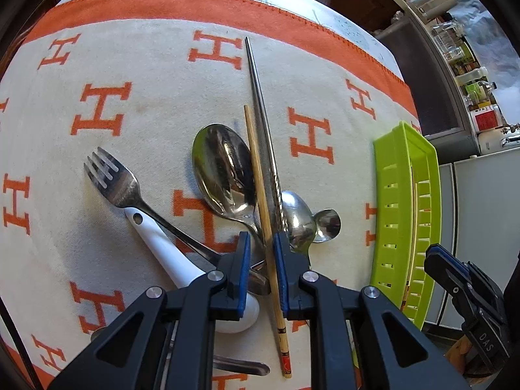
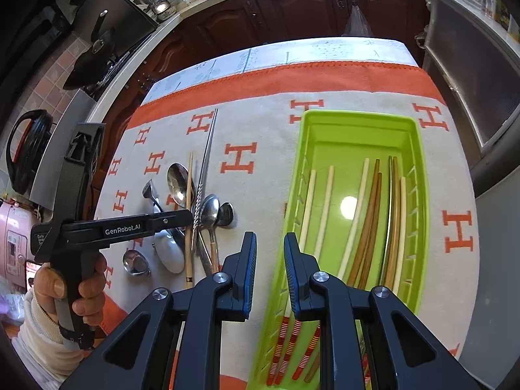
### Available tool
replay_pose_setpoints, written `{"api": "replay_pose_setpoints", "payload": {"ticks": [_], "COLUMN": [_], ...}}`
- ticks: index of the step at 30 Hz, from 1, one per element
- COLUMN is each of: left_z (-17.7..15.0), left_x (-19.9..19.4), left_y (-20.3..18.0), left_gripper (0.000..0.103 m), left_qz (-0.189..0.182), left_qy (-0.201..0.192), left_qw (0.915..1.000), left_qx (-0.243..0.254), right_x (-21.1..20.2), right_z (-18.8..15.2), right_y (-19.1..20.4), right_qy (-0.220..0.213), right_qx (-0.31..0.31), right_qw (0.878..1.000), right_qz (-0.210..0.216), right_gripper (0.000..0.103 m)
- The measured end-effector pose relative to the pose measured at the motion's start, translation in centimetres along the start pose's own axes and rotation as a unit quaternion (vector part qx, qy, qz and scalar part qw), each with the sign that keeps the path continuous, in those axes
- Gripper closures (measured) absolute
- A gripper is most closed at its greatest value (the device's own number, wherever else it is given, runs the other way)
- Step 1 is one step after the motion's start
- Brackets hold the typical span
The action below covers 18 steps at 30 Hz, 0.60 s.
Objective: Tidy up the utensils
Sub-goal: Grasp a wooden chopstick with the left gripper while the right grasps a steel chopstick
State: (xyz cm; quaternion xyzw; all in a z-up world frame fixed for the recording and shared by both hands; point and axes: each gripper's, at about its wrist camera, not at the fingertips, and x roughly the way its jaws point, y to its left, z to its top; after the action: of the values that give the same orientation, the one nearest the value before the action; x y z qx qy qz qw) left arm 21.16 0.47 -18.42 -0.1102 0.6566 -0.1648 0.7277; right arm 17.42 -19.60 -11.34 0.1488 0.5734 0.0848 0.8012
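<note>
A pale wooden chopstick (image 1: 260, 175) lies on the H-patterned cloth, across a heap of cutlery. My left gripper (image 1: 261, 239) points down over it with its jaws a narrow gap apart. The chopstick runs between them, against the right pad (image 1: 280, 260), and a slit shows beside the left pad. A metal chopstick (image 1: 256, 91) lies alongside. A green slotted tray (image 2: 357, 120) holds several chopsticks (image 2: 367, 221). My right gripper (image 2: 270, 240) hangs over the tray's left rim, jaws slightly apart, nothing between them.
The heap holds a large spoon (image 1: 221, 169), a fork (image 1: 113, 182), a white ceramic spoon (image 1: 162, 243) and smaller spoons (image 1: 299, 217). A hand (image 2: 81, 286) holds the left gripper (image 2: 190, 216). Kitchen cabinets (image 2: 292, 9) stand past the table's far edge.
</note>
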Motion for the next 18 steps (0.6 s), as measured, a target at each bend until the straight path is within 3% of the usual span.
{"api": "replay_pose_setpoints", "payload": {"ticks": [5, 11, 18], "left_z": [0.0, -0.1, -0.1], "left_x": [0.7, 0.1, -2.9], "left_y": [-0.4, -0.4, 0.1], "left_gripper": [0.09, 0.099, 0.099], "left_qz": [0.01, 0.005, -0.026], "left_qy": [0.001, -0.021, -0.045], "left_qw": [0.9999, 0.9997, 0.9985], "left_qx": [0.003, -0.006, -0.016], "right_x": [0.8, 2.0, 3.2], "right_z": [0.0, 1.0, 3.1], "right_y": [0.6, 1.7, 3.7], "right_qy": [0.01, 0.022, 0.034], "right_qx": [-0.006, -0.012, -0.019], "right_qw": [1.0, 1.0, 0.999], "right_qz": [0.004, 0.018, 0.038], "right_gripper": [0.085, 0.085, 0.085]}}
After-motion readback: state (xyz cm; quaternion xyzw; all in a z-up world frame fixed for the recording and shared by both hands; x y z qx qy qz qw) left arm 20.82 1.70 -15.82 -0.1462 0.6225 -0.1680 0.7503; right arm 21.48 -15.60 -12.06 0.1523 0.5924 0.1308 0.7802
